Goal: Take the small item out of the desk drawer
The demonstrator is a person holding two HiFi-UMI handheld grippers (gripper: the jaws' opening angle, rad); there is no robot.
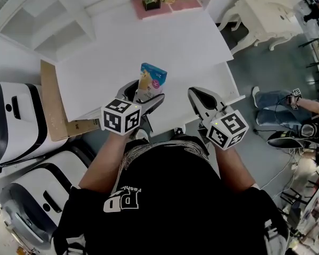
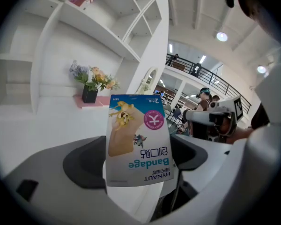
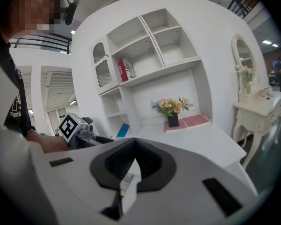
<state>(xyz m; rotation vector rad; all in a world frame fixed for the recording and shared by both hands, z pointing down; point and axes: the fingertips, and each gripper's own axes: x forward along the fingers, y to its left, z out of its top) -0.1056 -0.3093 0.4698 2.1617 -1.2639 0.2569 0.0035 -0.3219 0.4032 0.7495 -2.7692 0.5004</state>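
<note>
The left gripper [image 1: 145, 96] has its jaws clamped on the lower end of the bandage packet [image 2: 137, 137], which stands up between them over the desk [image 1: 165, 41]. The right gripper [image 3: 130, 167], just beside it, has its jaws pressed together with nothing between them.

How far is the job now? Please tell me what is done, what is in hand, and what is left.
Done: the bandage packet looks taken out and is held up near the front edge of the white desk.
In hand: the left gripper is shut on the packet. The right gripper is shut and empty.
Left: probably setting the packet down. The drawer is not in view, so I cannot tell whether it needs closing.
</note>
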